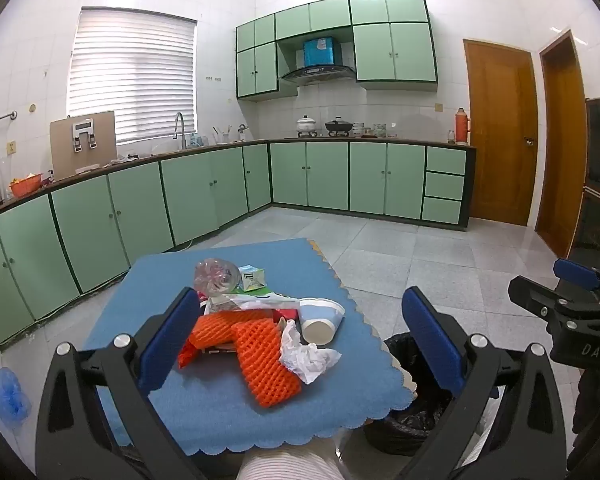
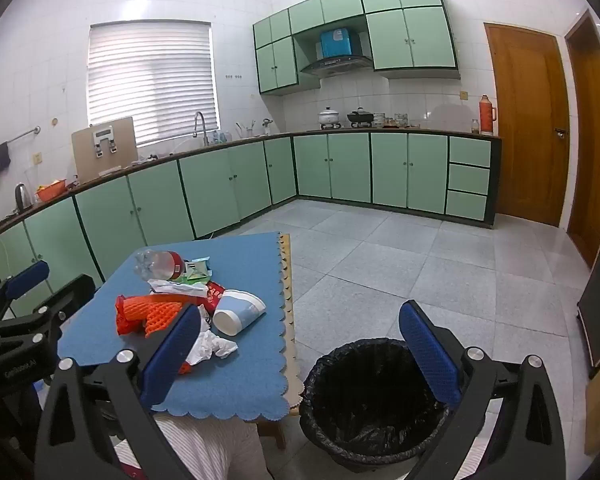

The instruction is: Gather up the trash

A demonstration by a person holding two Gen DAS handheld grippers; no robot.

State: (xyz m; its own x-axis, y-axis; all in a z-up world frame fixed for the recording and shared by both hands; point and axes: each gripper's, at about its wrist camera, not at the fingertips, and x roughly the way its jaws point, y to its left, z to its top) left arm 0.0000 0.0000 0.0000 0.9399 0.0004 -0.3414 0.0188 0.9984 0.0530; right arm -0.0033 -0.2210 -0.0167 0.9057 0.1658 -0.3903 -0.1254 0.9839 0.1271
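Note:
A heap of trash lies on a low table covered with a blue mat [image 1: 204, 408]: an orange foam net [image 1: 260, 360], a crumpled white tissue [image 1: 304, 354], a tipped blue-and-white paper cup [image 1: 320, 318], a clear plastic bottle [image 1: 216, 276] and a green carton [image 1: 254, 278]. My left gripper [image 1: 300, 294] hovers open over the table's near edge, nothing between its fingers. My right gripper [image 2: 300, 308] is open and empty above a bin lined with a black bag [image 2: 364, 392], which stands on the floor right of the table. The bin's bag looks empty.
Green kitchen cabinets [image 2: 228, 188] run along the left and back walls. Two wooden doors [image 2: 528, 120] stand at the far right and grey tiled floor [image 2: 420, 256] lies beyond the table. A person's striped-clad knee [image 2: 204, 448] sits under the table's near edge. A blue bundle [image 1: 8, 396] lies on the floor at left.

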